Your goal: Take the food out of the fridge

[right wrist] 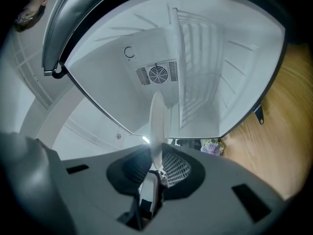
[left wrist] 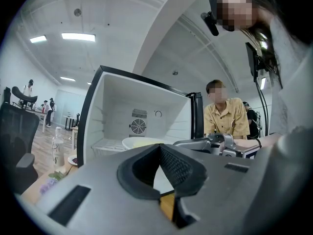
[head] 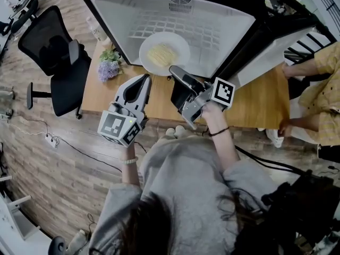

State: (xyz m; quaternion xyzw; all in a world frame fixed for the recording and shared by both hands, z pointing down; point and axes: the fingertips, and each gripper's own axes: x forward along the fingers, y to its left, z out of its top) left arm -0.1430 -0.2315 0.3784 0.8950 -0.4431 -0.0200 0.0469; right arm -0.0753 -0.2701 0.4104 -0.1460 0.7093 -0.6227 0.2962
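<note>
Slippage is the main worry here: the right gripper (head: pixel 173 70) has the plate (head: pixel 178 43) by 1 spot on its near rim only, so the whole weight of the plate and the pale yellow food (head: pixel 161 53) hangs out beyond the pads. If the rim creeps in that pinch, we judge the far edge would dip and the food could slide back into the fridge (head: pixel 133 9) or onto the table (head: pixel 255 100). A second risk is the plate catching on the fridge's front edge as it comes out, which would jolt it in the grip; we cannot tell whether it rests on the wire shelf or is already lifted off it. A hurried pull would make both worse. The plate sits at the mouth of the open fridge, not yet clear of it. In the right gripper view it shows edge-on, running straight into the jaws, which are narrowly parted and clamped on its rim with a pad on each face. The left gripper (head: pixel 142 83) offers no support: it hangs just in front of the fridge, to the left of the plate and apart from it, with its jaws together at the tips and nothing between them. We judge that bringing it under the free side would steady the load.
</note>
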